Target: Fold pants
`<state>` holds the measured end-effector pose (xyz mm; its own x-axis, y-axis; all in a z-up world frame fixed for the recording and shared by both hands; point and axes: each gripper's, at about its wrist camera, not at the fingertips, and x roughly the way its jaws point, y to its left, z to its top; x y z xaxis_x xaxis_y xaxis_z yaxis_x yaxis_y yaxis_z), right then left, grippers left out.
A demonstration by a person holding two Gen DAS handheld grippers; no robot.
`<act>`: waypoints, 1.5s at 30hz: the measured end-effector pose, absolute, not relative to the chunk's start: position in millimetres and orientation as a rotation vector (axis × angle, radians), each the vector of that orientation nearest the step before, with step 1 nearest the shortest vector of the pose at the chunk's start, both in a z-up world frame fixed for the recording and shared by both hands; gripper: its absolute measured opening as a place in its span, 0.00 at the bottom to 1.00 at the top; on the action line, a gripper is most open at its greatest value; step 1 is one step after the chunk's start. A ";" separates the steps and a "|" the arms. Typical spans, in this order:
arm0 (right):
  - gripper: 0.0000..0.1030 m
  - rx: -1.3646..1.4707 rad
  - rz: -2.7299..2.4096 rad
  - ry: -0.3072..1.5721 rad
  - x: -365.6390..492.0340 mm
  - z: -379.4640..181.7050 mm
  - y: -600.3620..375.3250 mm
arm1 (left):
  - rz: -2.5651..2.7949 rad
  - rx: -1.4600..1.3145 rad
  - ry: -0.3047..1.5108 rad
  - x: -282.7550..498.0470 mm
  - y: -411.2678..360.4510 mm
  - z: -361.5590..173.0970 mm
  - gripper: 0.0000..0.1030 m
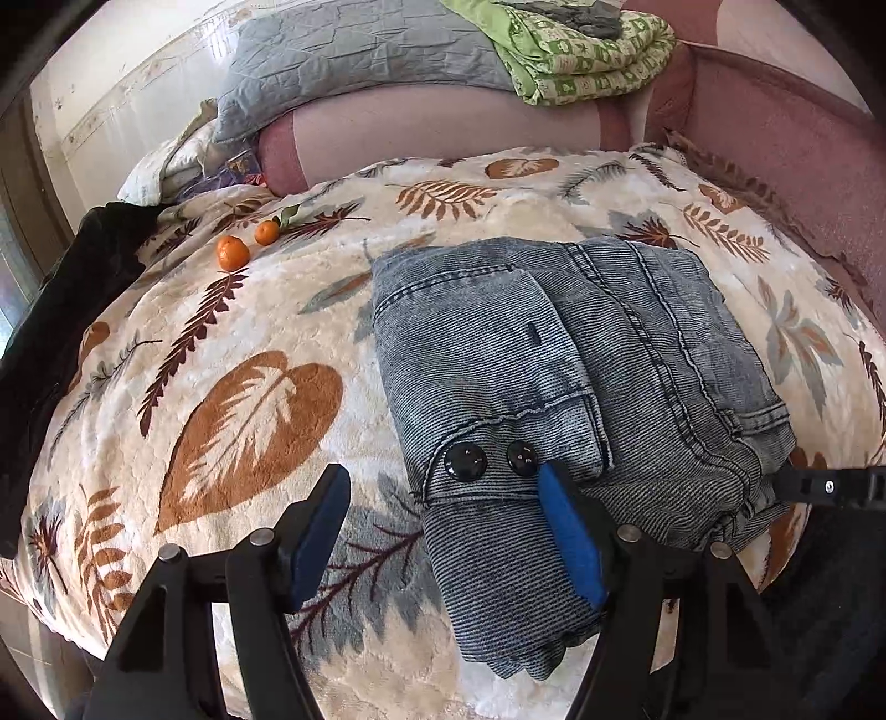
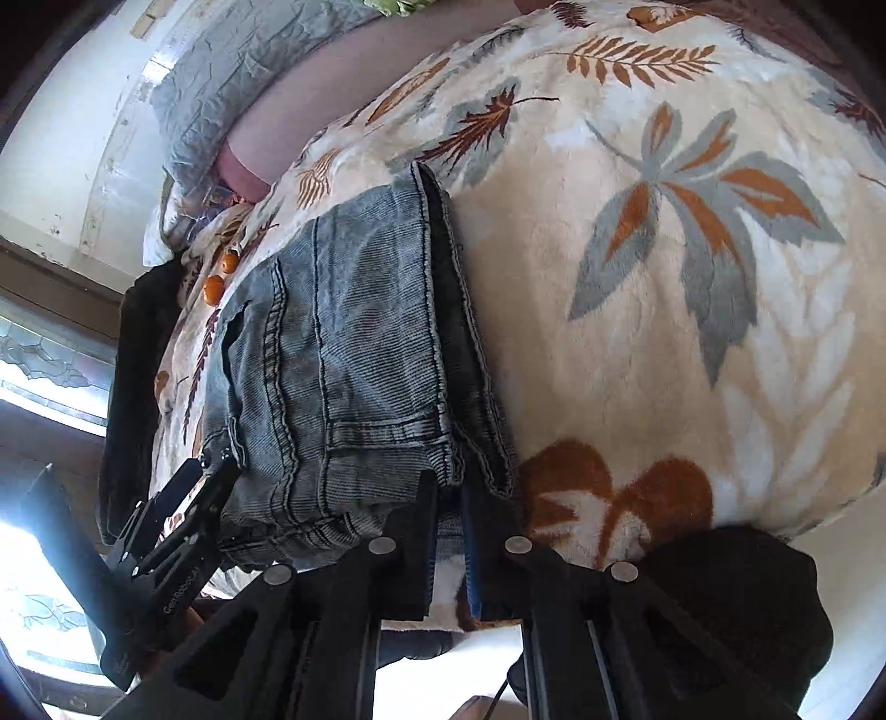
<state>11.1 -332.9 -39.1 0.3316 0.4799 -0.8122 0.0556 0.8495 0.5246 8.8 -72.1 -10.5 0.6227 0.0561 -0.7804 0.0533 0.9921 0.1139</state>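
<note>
Grey-blue denim pants (image 1: 554, 360) lie folded in a thick stack on a cream leaf-print blanket (image 1: 221, 387). Two black buttons (image 1: 465, 461) show on the near flap. My left gripper (image 1: 443, 498) is open just above the stack's near left corner, its right blue pad (image 1: 570, 531) over the denim and its left pad over the blanket. In the right wrist view the pants (image 2: 360, 360) fill the left half, and my right gripper (image 2: 451, 493) has its jaws narrowly apart at the stack's near right edge, denim hem between them. The left gripper also shows there (image 2: 183, 515).
Two small oranges (image 1: 232, 252) lie on the blanket at the far left. A dark garment (image 1: 66, 310) drapes over the left edge. Grey quilt (image 1: 354, 61) and green patterned blanket (image 1: 587, 50) sit on the pink sofa back (image 1: 775, 127). A black object (image 2: 736, 598) lies near right.
</note>
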 end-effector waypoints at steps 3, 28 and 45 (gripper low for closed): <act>0.06 0.502 0.302 1.250 3.4 -41.8 -329.8 | -0.011 0.148 0.898 10.1 -72.3 -10.7 0.69; 0.19 0.695 0.350 1.237 25.8 -40.4 -312.5 | -0.042 0.086 0.897 9.3 -65.4 -13.3 0.70; 0.28 0.490 0.366 1.268 22.0 -25.4 -296.9 | 0.013 0.163 0.970 16.5 -72.0 -12.8 0.82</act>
<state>22.0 -296.9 -25.4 0.2636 0.5187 -0.8133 0.0062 0.8422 0.5391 16.5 -72.0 -12.8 0.5659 0.0834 -0.8203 0.0622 0.9877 0.1433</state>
